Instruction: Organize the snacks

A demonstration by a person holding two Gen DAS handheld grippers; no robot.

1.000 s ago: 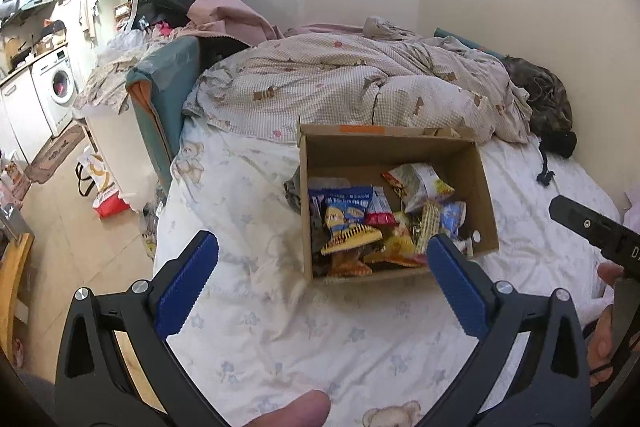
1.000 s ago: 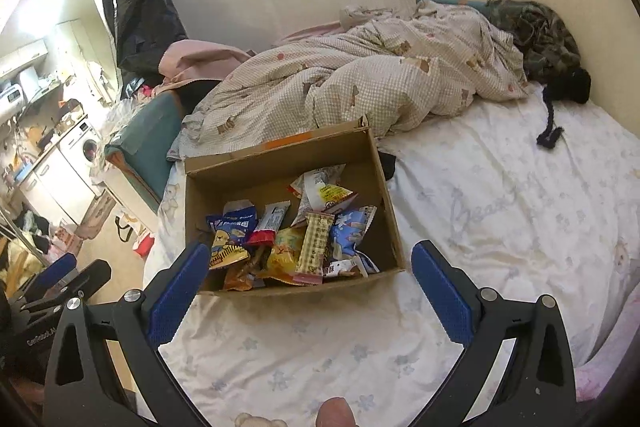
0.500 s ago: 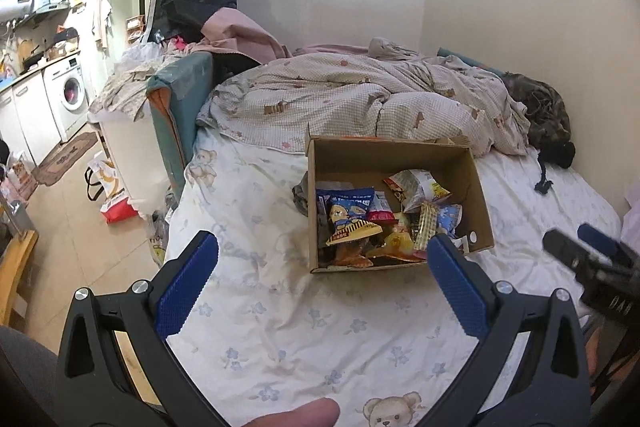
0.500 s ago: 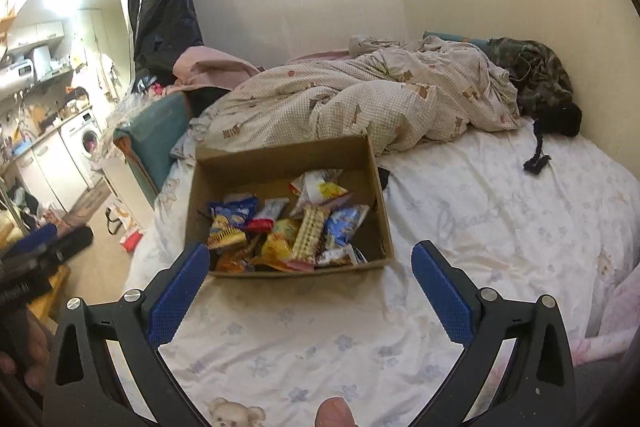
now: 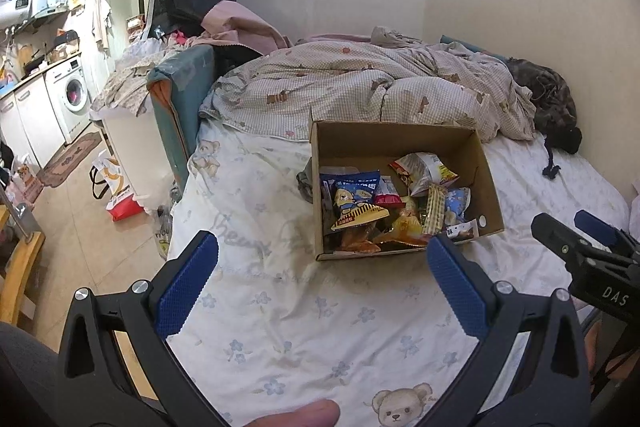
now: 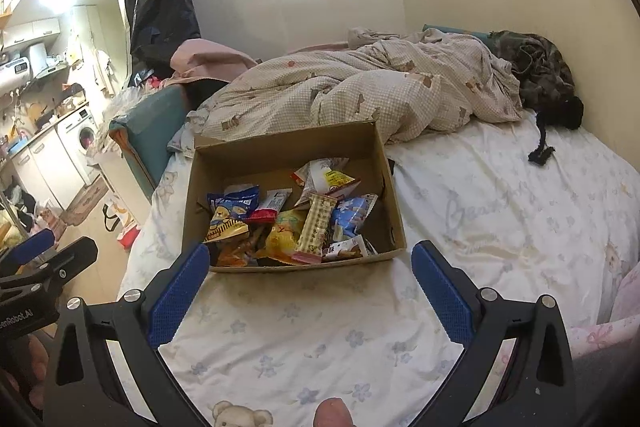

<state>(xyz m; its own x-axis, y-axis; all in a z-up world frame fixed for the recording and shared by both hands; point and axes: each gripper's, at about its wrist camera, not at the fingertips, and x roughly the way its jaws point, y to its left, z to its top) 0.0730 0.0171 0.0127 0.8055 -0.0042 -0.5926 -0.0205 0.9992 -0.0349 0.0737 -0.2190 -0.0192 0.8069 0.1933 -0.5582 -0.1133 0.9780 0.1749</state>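
**Hovering over the snack box**

Left wrist view: the left gripper point(image 5: 322, 275) hung spread wide and empty above the bed sheet point(image 5: 280, 307), with the cardboard box point(image 5: 490, 187) of snack packets point(image 5: 360, 203) just beyond its tips.

Right wrist view: the right gripper point(image 6: 310, 285) was likewise spread and empty, near the box's point(image 6: 390, 187) front edge; the quilt point(image 6: 360, 95) lay beyond.

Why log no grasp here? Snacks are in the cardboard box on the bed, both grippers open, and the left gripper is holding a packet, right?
Not quite. The left gripper holds nothing; the left wrist view shows it open above the sheet. The snacks do sit in the cardboard box, and the right gripper is open.
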